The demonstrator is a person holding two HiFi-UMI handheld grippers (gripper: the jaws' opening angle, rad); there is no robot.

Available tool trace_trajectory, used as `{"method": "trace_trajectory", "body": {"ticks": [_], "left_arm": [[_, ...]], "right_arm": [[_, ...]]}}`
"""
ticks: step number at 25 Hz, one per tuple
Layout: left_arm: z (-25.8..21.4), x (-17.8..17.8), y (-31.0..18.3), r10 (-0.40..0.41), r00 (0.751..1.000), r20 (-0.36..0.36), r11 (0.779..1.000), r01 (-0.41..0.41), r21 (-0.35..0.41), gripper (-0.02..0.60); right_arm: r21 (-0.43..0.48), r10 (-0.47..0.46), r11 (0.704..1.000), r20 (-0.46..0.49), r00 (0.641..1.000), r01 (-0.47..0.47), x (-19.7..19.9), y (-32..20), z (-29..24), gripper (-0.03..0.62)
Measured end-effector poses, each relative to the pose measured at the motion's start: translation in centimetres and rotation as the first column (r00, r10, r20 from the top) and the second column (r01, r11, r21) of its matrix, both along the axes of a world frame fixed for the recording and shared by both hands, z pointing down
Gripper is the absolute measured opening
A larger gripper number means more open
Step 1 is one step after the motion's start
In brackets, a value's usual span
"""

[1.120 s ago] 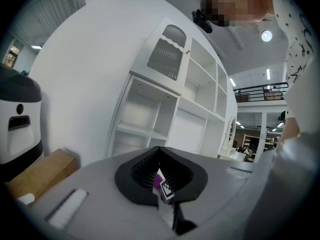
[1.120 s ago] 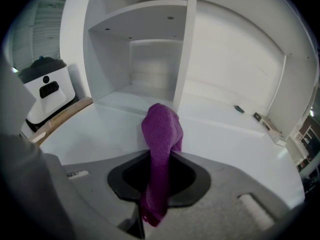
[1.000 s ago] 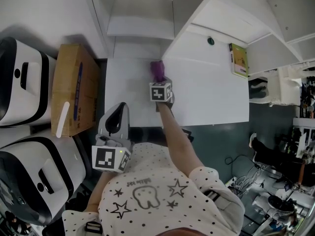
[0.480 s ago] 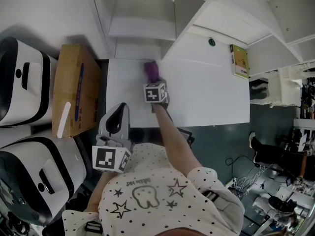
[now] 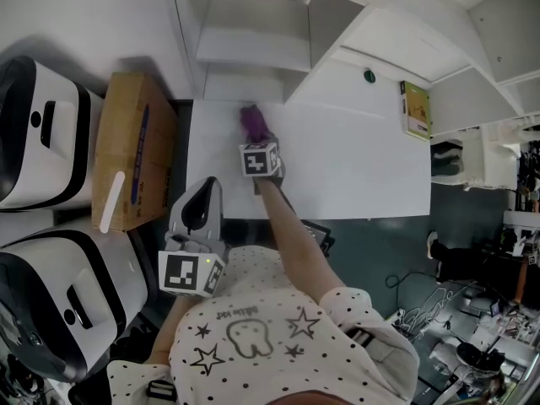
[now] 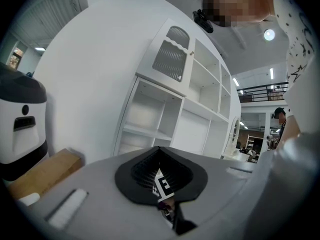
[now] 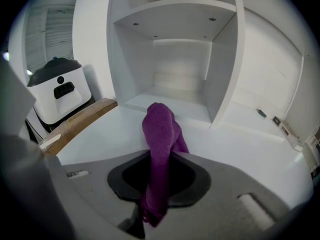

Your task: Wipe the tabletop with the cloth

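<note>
Clamping purple cloth (image 5: 251, 122), right claw (image 5: 255, 140) holds it on tabletop (image 5: 354, 171).

The cloth (image 5: 251, 122) is deep purple on the plain white bench (image 5: 363, 171). Left of the bench, the cardboard box (image 5: 126, 163) is brown with a blue stripe. The right tongs (image 5: 255, 142) carry black-and-white square markers. The person's shirt (image 5: 270, 344) is white with black dots and stars.

cloth (image 5: 251, 123): purple, bunched | loc: far-L part of white tabletop (image 5: 363, 167)
</note>
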State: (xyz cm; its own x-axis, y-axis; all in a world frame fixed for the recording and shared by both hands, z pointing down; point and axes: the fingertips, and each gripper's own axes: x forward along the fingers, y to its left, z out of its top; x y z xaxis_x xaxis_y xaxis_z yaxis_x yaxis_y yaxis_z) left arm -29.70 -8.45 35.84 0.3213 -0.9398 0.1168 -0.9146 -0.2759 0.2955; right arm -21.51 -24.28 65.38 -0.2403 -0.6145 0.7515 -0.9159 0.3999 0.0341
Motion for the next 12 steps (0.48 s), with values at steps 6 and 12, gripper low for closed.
{"method": "trace_trajectory", "body": {"ticks": [6,12], "left_arm": [[0.2,-0.7,0.2,-0.018,1.0,0.002,1.0,0.018,-0.008,-0.005],[0.2,-1.0,0.5,-0.029,1.0,0.006,0.999,0.029,-0.014,-0.006]], "right_arm": [[-0.004,-0.036,0.999,0.002,0.999,0.036,-1.6,0.2,0.0,0.066],[0.001,-0.057,0.998,0.016,0.998,0.057,-3.3,0.2,-0.1,0.066]]}}
